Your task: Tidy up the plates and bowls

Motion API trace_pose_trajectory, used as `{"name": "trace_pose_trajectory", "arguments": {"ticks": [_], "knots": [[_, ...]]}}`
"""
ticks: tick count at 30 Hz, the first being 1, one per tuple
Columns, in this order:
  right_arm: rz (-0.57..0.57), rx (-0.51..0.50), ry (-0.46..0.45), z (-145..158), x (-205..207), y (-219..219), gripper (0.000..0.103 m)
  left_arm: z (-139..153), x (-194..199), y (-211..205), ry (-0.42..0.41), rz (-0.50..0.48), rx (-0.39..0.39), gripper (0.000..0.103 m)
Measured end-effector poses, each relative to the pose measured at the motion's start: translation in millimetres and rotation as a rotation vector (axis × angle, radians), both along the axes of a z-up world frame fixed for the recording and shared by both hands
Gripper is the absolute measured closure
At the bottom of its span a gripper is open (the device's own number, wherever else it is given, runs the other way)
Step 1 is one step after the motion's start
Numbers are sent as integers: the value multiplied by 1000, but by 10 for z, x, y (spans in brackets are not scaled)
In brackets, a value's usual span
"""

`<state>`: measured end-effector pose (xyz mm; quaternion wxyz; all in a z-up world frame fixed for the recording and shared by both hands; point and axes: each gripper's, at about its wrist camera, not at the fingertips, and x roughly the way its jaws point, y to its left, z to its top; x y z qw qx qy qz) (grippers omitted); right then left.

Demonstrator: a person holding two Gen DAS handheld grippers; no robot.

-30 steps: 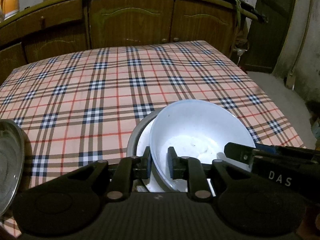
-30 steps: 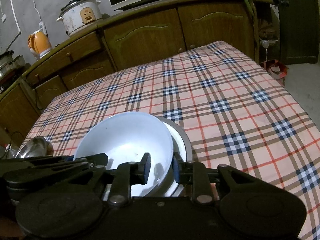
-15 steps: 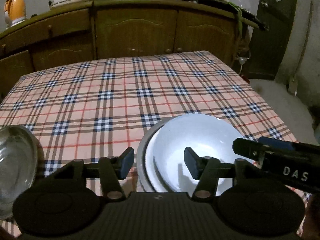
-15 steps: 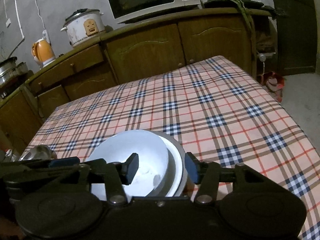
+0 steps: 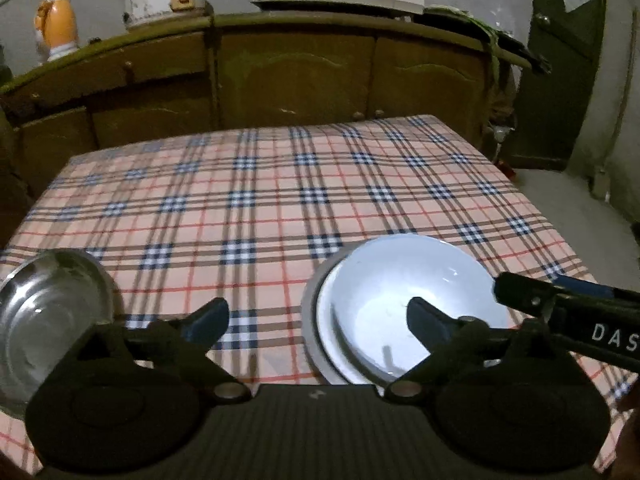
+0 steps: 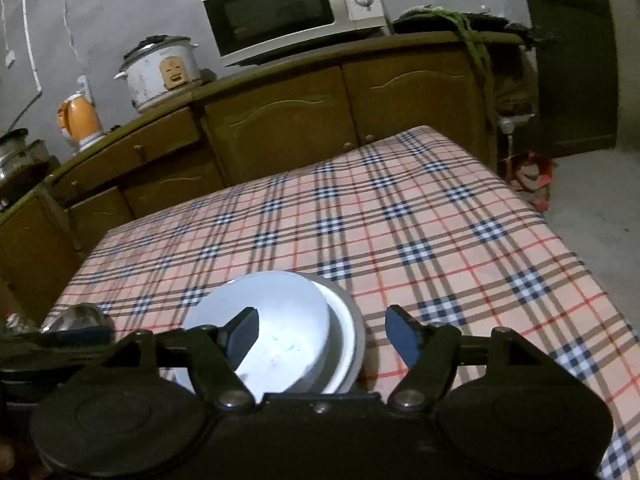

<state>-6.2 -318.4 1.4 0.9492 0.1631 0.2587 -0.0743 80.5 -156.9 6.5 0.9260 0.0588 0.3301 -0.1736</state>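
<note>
A white bowl (image 5: pixel 404 304) rests inside a white plate, which sits in a grey metal plate (image 5: pixel 310 320) near the front of the plaid table; the bowl also shows in the right wrist view (image 6: pixel 280 328). My left gripper (image 5: pixel 318 324) is open and empty, raised above the table just left of the stack. My right gripper (image 6: pixel 326 332) is open and empty above the stack's right side. A steel bowl (image 5: pixel 44 316) stands at the front left and shows small in the right wrist view (image 6: pixel 78 316).
The plaid tablecloth (image 5: pixel 280 184) covers the table. Wooden cabinets (image 6: pixel 280 120) run behind it, with a microwave (image 6: pixel 292 8), a rice cooker (image 6: pixel 160 68) and an orange kettle (image 6: pixel 78 120) on top. A dark door (image 5: pixel 560 60) and bare floor lie to the right.
Both grippers let go of the white bowl and opened wide. The bowl settled into the stack. Both grippers pulled back and up.
</note>
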Motion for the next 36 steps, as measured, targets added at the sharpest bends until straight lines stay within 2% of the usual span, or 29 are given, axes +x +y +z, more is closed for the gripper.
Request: {"name": "trace_pose_trajectory", "arguments": {"ticks": [3, 6, 10, 14, 18, 25, 30, 36], "knots": [[-43, -36, -19, -11, -36, 24, 20, -4, -33, 52, -16, -6, -22, 0], [-39, -62, -26, -33, -49, 49, 19, -14, -53, 56, -19, -1, -28, 0], [-41, -49, -42, -60, -79, 57, 19, -15, -121, 48, -87, -15, -19, 0], [-36, -31, -40, -82, -65, 31, 19, -46, -82, 81, -46, -37, -64, 0], [-23, -40, 11, -106, -28, 14, 19, -118, 16, 109, 8, 4, -47, 0], [-10, -26, 43, -219, -1, -2, 19, -232, 144, 197, 85, 40, -41, 0], [5, -16, 64, -284, 43, 2, 19, -252, 170, 174, 78, 47, -29, 0], [4, 51, 73, -355, 112, -114, 19, -318, 334, 146, 118, 36, -45, 0]]}}
